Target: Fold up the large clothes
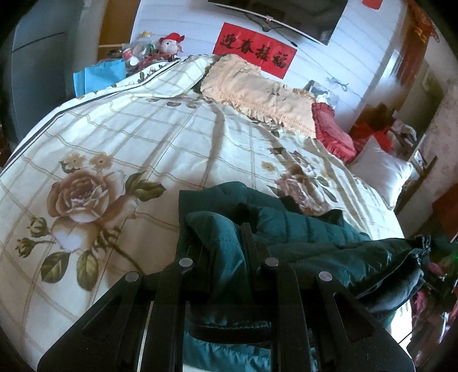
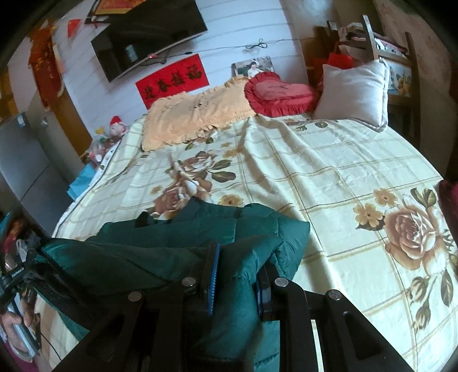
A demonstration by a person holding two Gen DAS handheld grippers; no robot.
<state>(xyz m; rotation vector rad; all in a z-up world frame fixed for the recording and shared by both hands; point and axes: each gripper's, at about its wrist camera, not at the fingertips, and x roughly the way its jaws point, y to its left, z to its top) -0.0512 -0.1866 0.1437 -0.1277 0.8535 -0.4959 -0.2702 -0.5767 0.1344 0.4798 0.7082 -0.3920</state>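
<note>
Left wrist view: left gripper [image 1: 229, 237] was clamped nearly closed on a fold of the dark green quilted jacket [image 1: 300, 229]. Only one finger [image 1: 246, 237] showed clearly; the other was buried in fabric, so the pad contact itself wasn't visible. Jacket lay bunched at the near edge of the bed, on the floral bedspread [image 1: 143, 143], trailing off right where it got dark and hard to read. Its lower part was hidden behind the gripper body. At the far end: peach frilled cover [image 1: 257, 91], red cushion [image 1: 332, 128] partly cut by it, white pillow [image 1: 380, 171]. Red banner [image 1: 254, 54] on the wall, TV [image 1: 286, 17] cropped by the frame top.

Right wrist view: right gripper [image 2: 237, 266] was also pinched nearly closed on a bunched jacket [image 2: 171, 243] fold, fabric bulging between the blue-edged pads [image 2: 214, 274]. The right pad was mostly covered by cloth. The jacket's full shape couldn't be made out; sleeves and hem were indistinguishable. At lower left, the other gripper unit and a hand [image 2: 14, 326] were blurred and cut by the frame edge. Same bedspread [image 2: 329, 177], heart-shaped red cushion [image 2: 277, 94], white pillow [image 2: 355, 91].
</note>
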